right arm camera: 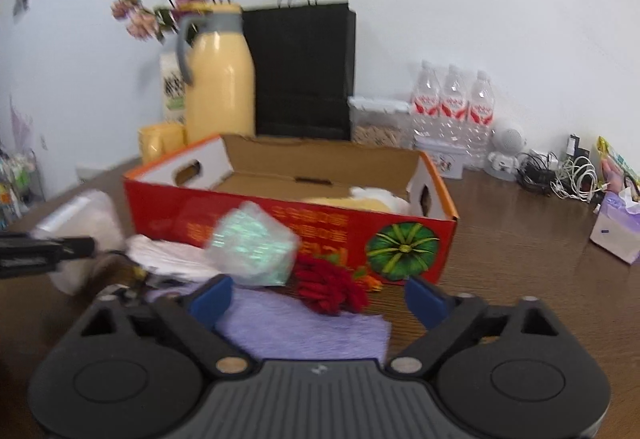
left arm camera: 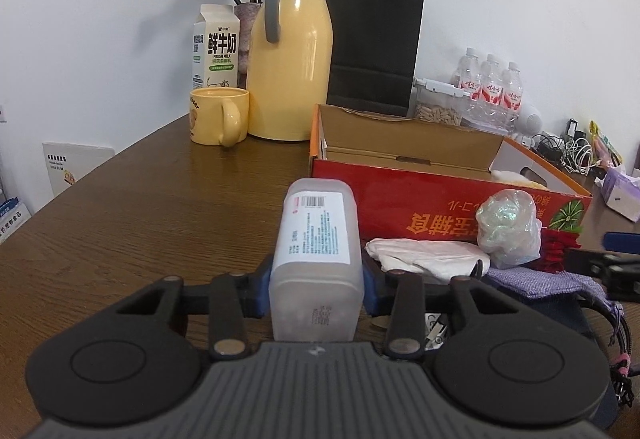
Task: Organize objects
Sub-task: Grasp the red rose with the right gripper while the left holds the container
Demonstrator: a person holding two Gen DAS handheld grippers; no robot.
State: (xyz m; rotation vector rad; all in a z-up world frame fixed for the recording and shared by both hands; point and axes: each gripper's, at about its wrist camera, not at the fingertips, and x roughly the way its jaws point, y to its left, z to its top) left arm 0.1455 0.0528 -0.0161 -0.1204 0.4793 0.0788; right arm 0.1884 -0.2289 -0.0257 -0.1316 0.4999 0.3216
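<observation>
left gripper [left arm camera: 316, 289]: blue pads clamped on frosted plastic container [left arm camera: 318, 239], lying lengthwise, front end near red box [left arm camera: 440, 195] | right gripper [right arm camera: 318, 301]: jaws wide, gripping nothing, over purple cloth [right arm camera: 304, 331]; red knit piece [right arm camera: 328, 289] and iridescent bag [right arm camera: 252, 251] just ahead | box open-topped on wooden table [left arm camera: 160, 207], yellow thermos [left arm camera: 290, 67] behind
</observation>
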